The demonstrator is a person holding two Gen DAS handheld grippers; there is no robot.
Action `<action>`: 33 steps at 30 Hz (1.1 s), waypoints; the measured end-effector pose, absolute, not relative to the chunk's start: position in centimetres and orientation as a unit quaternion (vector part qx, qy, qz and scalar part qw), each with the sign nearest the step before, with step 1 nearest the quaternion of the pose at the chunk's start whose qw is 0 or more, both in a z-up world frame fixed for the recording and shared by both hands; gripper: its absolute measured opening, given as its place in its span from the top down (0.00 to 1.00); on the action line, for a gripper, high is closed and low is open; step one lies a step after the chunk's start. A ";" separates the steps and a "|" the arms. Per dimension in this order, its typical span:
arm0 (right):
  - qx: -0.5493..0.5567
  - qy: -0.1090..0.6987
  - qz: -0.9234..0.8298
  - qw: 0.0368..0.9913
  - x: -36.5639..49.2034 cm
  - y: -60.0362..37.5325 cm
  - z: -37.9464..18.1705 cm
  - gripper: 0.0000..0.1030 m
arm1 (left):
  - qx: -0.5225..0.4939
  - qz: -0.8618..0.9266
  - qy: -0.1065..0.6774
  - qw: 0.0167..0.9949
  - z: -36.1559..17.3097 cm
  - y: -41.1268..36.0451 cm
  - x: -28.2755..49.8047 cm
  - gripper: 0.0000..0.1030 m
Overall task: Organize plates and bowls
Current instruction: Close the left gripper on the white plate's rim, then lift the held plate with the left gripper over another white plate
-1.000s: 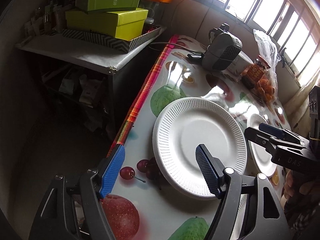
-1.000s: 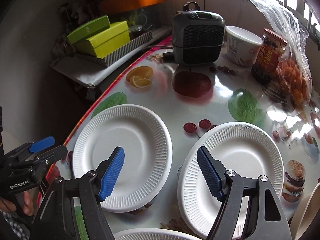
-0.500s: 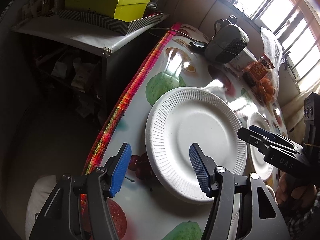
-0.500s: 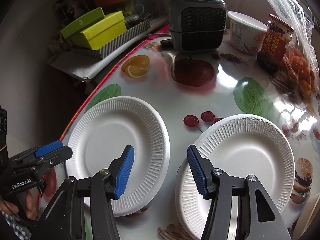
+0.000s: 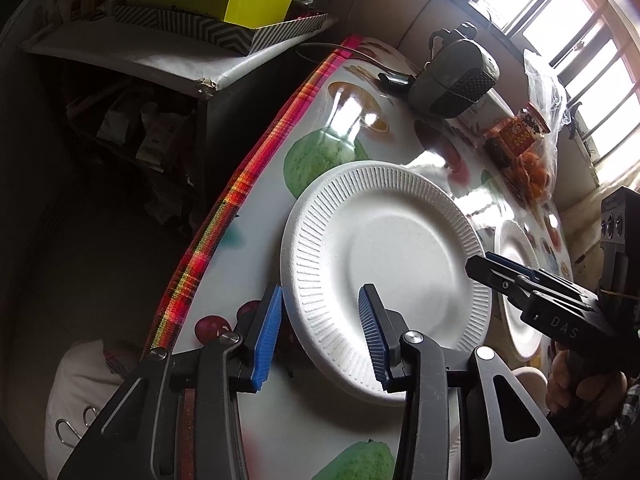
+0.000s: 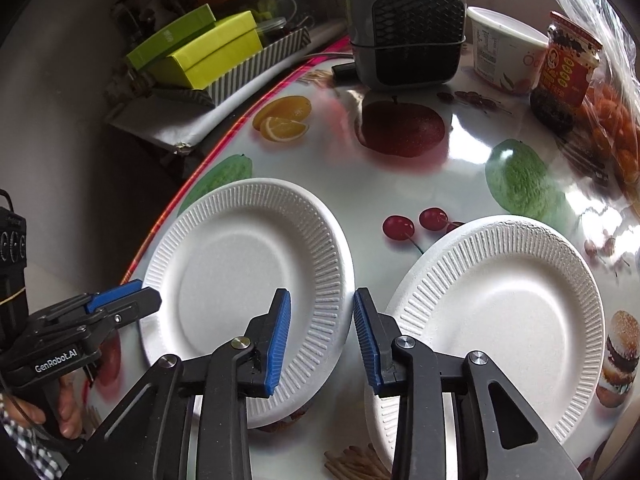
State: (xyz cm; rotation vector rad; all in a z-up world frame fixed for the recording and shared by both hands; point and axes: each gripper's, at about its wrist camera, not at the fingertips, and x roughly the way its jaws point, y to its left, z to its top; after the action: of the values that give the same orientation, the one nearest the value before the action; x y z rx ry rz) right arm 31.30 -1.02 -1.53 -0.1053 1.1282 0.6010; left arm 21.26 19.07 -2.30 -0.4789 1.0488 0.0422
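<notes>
Both grippers, left and right, have narrowed their empty fingers around the left plate's rim, suggesting an imminent pickup.

A lived-in home dining corner: a table under a glossy fruit-printed oilcloth with a plaid border fills the frame, bearing a small grey tabletop fan heater, a red-labelled sauce jar and a white tub at upper right. Lime-green cardboard boxes clutter a side shelf at upper left; barred windows at upper right.
</notes>
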 end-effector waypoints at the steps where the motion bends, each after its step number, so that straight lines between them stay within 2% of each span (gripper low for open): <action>1: -0.050 0.527 0.279 0.801 31.3 -1.0 -1.6 0.72 | -0.226 0.021 0.496 0.838 -2.3 19.1 21.3 0.63; 6: -0.045 0.528 0.276 0.802 31.5 -1.4 -1.7 0.79 | -0.223 0.025 0.497 0.838 -2.3 19.3 21.2 0.68; 33: -0.004 0.522 0.287 0.803 30.4 -2.6 -0.3 0.80 | -0.222 0.029 0.480 0.848 -0.2 19.3 20.1 0.70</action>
State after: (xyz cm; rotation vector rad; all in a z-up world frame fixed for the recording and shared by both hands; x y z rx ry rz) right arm 30.41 -2.58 -0.32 -0.0079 1.1177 0.6146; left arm 20.14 19.30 -0.19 -0.4669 1.0121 0.0601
